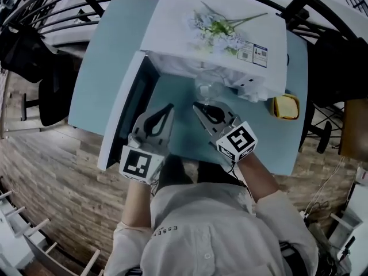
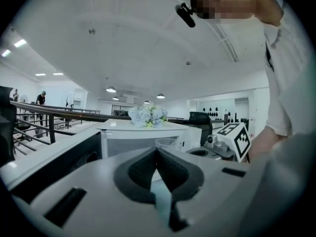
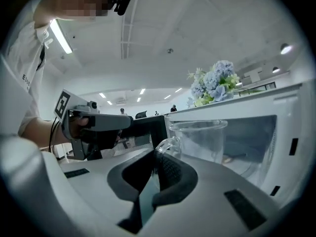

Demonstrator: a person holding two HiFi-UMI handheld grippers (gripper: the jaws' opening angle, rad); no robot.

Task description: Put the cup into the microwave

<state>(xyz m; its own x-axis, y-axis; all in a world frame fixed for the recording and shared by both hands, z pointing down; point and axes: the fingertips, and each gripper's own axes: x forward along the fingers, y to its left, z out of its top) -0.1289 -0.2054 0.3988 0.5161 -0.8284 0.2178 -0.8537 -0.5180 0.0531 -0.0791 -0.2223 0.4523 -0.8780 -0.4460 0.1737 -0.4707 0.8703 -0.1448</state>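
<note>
Surface is a pale blue table (image 1: 95, 79). Wood-plank floor (image 1: 52, 171) round it, dark railing (image 1: 52, 13) at the far side. Rm is big and white w/ rows of ceiling lamps.

My count:
- 1 white microwave (image 1: 172, 22) at the back of the table, its door (image 1: 123, 111) swung open to the left
- 1 bunch of pale blue flowers (image 1: 215, 30) lying on top of the microwave
- 1 clear cup (image 1: 208, 88)
- 1 yellow thing (image 1: 286, 106) on the table, right of the microwave; can't tell what it is
- 2 grippers

Cup is right in front of the open microwave mouth, upright, handle facing me. My right gripper (image 1: 198, 105) is clenched on that handle, pinched at the jaw tips. My left gripper (image 1: 168, 107) is beside it, nearer the door, jaws pressed together w/ nothing between them.
</note>
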